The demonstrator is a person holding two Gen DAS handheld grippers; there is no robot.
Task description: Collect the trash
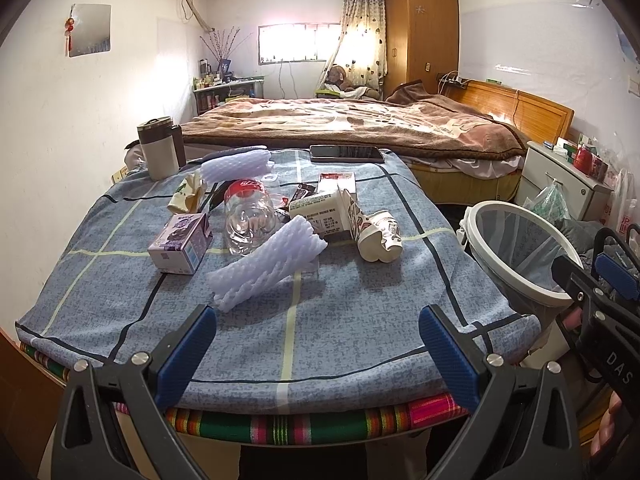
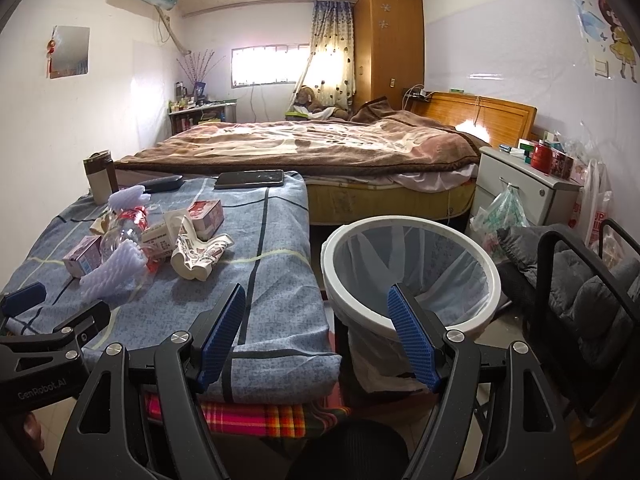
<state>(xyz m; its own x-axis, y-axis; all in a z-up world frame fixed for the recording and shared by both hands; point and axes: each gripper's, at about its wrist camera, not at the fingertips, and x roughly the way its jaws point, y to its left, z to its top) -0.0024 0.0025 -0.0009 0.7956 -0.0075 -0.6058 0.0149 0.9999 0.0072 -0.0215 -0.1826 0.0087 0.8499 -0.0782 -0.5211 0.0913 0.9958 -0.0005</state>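
Progress: none evident | left gripper [image 1: 316, 344] and right gripper [image 2: 316, 336] jaws apart, empty | foam sleeve [image 1: 266, 266], crushed paper cup [image 1: 380, 238], plastic bottle [image 1: 248, 220], cartons lay on tabletop [image 1: 360, 320] ahead of left jaws | lined bin [image 2: 412, 276] just beyond right jaws appeared empty.
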